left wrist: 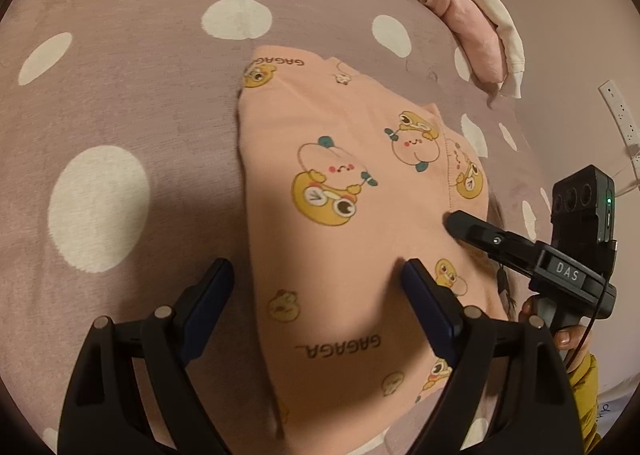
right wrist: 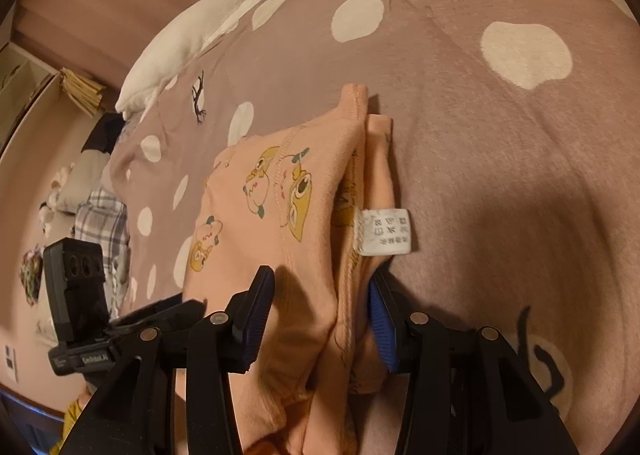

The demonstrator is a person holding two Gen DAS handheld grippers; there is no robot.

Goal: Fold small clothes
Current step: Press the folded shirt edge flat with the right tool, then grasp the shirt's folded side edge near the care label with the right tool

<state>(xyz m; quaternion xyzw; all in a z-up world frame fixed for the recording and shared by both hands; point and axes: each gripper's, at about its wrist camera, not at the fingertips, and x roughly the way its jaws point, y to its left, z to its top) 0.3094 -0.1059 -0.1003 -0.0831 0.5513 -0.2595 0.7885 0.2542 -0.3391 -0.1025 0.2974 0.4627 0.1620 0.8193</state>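
Observation:
A pink garment (left wrist: 344, 191) printed with cartoon ducks and peaches lies folded on the dotted bedspread (left wrist: 120, 103). My left gripper (left wrist: 316, 285) is open wide over the garment's near left edge, one finger over the bedspread and the other over the cloth. From the right, my right gripper (left wrist: 456, 223) reaches onto the garment's right side. In the right wrist view its fingers straddle the garment's (right wrist: 280, 215) layered folded edge, and the right gripper (right wrist: 320, 295) is partly open without pinching it. A white care label (right wrist: 384, 231) sticks out of the fold. The left gripper (right wrist: 192, 305) shows at the left.
A folded pink and cream pile (left wrist: 476, 31) sits at the bedspread's far right edge. A white plush goose (right wrist: 192, 31) lies along the bed's far side. A power strip (left wrist: 620, 111) hangs on the wall. A hand with a yellow sleeve (left wrist: 568, 339) holds the right gripper.

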